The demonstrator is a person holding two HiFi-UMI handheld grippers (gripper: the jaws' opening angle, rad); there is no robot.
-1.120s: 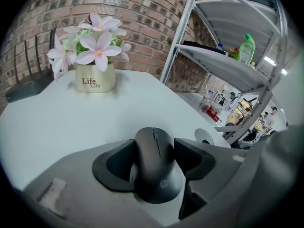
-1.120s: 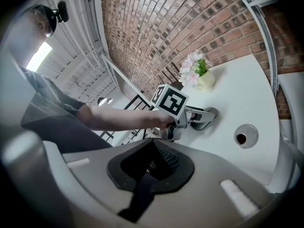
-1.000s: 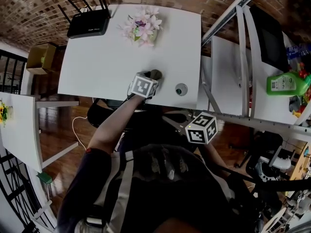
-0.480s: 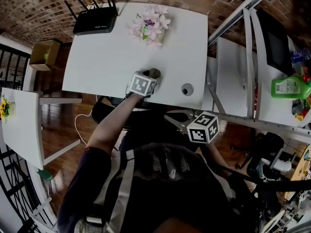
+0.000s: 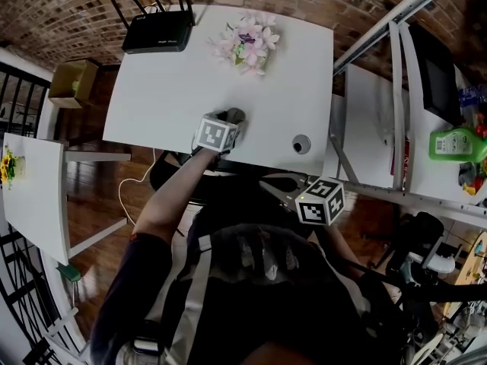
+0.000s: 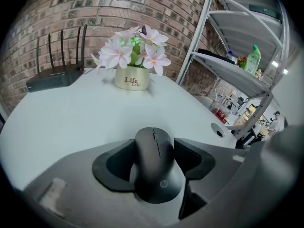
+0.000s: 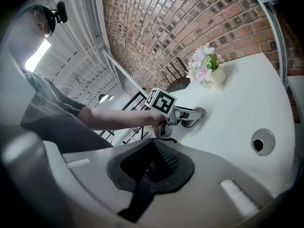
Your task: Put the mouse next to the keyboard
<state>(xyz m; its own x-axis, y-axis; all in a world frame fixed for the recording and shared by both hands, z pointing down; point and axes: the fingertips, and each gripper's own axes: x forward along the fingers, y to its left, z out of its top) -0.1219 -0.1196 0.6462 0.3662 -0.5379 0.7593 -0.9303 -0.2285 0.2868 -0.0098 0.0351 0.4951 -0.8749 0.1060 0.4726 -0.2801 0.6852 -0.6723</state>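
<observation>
Since a second ago: left gripper [image 5: 230,119] has slid left along the near edge of the white table [image 5: 175,82]; the gap to the cable hole [image 5: 302,144] is wider. Right gripper [image 7: 153,165] has hardly shifted.

Left gripper: jaws clamped on the mouse [image 6: 156,165], one pad against each flank. Mouse is black, nose pointing to the far side, lying flat on the tabletop close to the near edge, about midway across. Marker cube sits just behind the jaws in the head view, forearm reaching up from below.

Right gripper: jaws together, nothing between them. Held off the table, near side and to the right, over the person's lap. Its view looks across the tabletop at the left gripper.

Far side of table: black router [image 5: 158,30] with aerials up at the far left corner; pot of pink flowers [image 5: 249,42] to its right, well apart from the mouse.

Right of table: metal shelf rack [image 5: 396,90], with a green bottle [image 5: 455,143] on one shelf.
</observation>
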